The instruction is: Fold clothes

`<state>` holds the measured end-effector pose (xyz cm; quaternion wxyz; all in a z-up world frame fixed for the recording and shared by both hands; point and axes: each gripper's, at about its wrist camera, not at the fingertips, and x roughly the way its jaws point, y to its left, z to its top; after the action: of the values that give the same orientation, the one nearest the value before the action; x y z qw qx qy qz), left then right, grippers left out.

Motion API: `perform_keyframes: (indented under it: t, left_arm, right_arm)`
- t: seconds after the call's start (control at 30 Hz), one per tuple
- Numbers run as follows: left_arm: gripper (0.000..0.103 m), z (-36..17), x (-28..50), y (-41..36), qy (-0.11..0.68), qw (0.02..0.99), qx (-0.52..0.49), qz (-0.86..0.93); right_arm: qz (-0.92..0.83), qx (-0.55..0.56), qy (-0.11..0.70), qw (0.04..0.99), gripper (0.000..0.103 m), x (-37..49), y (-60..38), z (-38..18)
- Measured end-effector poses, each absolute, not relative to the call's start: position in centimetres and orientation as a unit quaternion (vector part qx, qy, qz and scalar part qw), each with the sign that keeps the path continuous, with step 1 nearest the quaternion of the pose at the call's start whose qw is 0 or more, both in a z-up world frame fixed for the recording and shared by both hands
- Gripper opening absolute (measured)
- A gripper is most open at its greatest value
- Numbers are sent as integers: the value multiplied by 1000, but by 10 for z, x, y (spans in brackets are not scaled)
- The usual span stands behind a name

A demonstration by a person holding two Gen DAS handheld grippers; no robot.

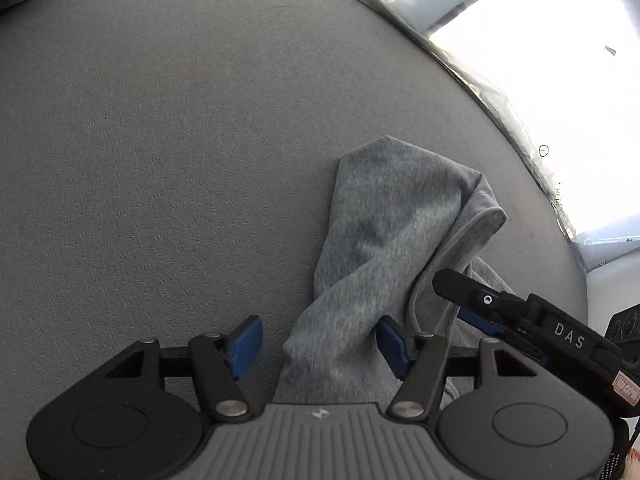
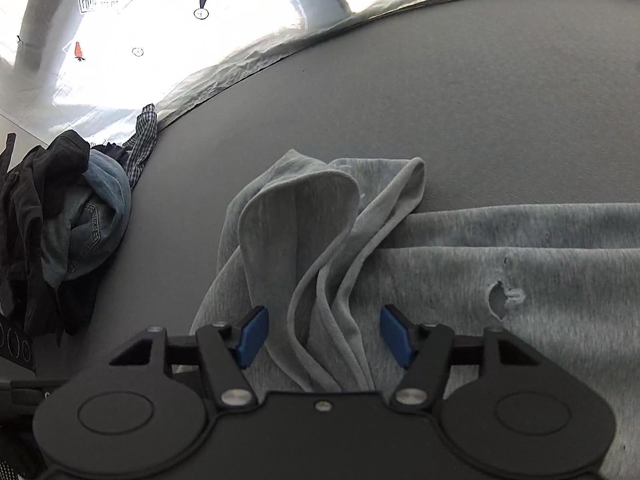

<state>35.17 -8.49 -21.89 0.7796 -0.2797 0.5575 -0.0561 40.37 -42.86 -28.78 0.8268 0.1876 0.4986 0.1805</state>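
Table: your grey table fills both views, textured and matte.
Room: bright white sheeting with carrot prints lies past its far edge.
Garment: your grey garment lies rumpled, lower centre.
Pile: dark clothes at left.
Left fingers: open, fabric between them.
Right fingers: open, folds between, not pinched.

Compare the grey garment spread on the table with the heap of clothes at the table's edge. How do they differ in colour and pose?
The grey garment is one pale grey piece, lying mostly flat with a twisted fold; the heap of clothes mixes black, denim blue and checked pieces, bunched up. The garment lies between the right tool's fingers; the heap sits away from it. Both rest on the grey table.
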Motion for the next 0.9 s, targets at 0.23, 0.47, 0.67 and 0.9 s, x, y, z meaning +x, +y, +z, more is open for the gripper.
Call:
perform_keyframes:
  t: [0.23, 0.47, 0.67, 0.9]
  left_arm:
    - [68, -220, 344, -75, 557, 777, -290, -50]
    - [68, -213, 342, -95, 563, 791, -234, -45]
    - [69, -209, 331, -113, 570, 798, -192, -48]
    - [69, -208, 317, -129, 575, 800, -163, -54]
  right_arm:
    - [173, 198, 498, 826, 4, 399, -431, -284]
    - [150, 273, 477, 822, 4, 386, -470, -274]
    - [123, 318, 467, 816, 4, 371, -502, -272]
    - [112, 343, 456, 814, 4, 350, -528, -270]
